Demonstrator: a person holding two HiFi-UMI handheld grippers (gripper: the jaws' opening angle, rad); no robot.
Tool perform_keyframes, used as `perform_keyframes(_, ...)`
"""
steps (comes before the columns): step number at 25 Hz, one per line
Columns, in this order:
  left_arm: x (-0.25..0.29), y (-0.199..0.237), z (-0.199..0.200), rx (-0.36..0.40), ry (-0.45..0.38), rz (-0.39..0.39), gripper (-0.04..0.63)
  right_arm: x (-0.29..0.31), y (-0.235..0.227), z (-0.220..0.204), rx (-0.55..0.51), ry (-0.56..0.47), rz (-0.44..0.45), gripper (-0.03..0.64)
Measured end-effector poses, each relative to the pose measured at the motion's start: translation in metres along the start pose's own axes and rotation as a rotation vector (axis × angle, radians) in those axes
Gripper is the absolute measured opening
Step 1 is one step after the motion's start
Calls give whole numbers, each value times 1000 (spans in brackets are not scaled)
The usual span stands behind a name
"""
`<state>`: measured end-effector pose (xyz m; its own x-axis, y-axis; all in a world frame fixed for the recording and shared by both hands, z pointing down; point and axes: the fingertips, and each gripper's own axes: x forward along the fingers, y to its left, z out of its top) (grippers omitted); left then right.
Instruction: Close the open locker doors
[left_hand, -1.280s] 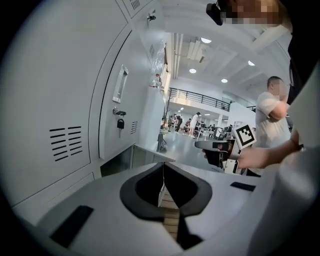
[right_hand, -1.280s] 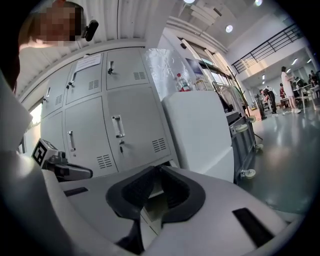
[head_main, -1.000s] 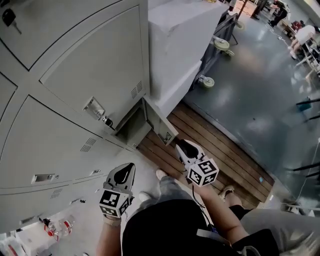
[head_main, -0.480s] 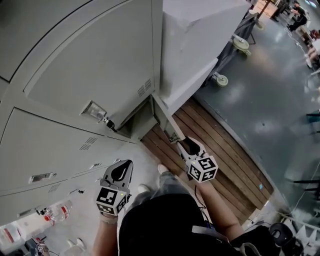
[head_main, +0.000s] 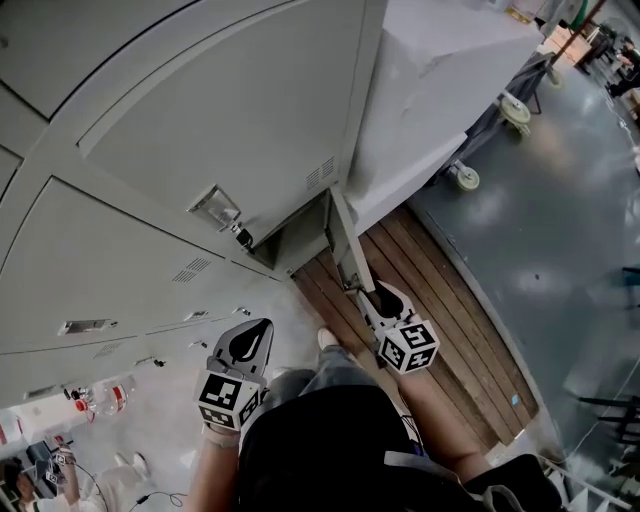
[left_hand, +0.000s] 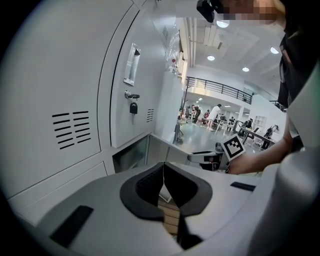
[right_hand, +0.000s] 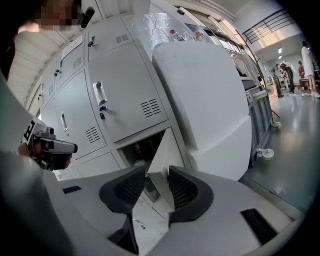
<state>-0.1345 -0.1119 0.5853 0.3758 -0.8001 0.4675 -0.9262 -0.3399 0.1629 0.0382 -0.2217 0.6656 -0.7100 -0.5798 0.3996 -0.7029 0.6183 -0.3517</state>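
Observation:
A low grey locker compartment (head_main: 292, 238) stands open, its small door (head_main: 342, 240) swung out towards me. My right gripper (head_main: 370, 292) is at the door's free edge. In the right gripper view the door (right_hand: 161, 150) edge stands between the two pads of that gripper (right_hand: 157, 184), whose jaws are closing, and a gap still shows beside the edge. My left gripper (head_main: 248, 338) hangs lower left, away from the lockers. Its pads meet with nothing between them in the left gripper view (left_hand: 163, 181), which also shows the open compartment (left_hand: 131, 156).
The larger locker door (head_main: 225, 130) above is closed, with a key (head_main: 241, 236) hanging from its lock. A big white covered block (head_main: 440, 90) stands right of the lockers, a wheeled cart (head_main: 508, 108) behind it. Wooden planks (head_main: 440, 300) lie underfoot; bottles (head_main: 100, 395) sit lower left.
My right gripper has moved forward to the open door's free edge, which now sits between its jaws. The head view has shifted, and the left gripper has kept its place.

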Motion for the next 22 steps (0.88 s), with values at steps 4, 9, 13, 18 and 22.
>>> perform_keyframes(4, -15, 7, -8, -24, -7, 46, 21, 10, 20, -3, -12, 14, 47, 173)
perform_keyframes(9, -39, 22, -20, -64, -12, 123, 21, 28, 50, -7, -40, 41, 124, 175)
perform_keyframes(13, -57, 30, -28, -98, -24, 184, 21, 47, 76, -9, -68, 61, 203, 175)
perform_keyframes(18, -75, 35, -39, -137, -34, 248, 21, 70, 104, -11, -129, 90, 293, 179)
perform_keyframes(22, -90, 37, -49, -173, -39, 319, 21, 90, 122, -10, -162, 107, 365, 179)
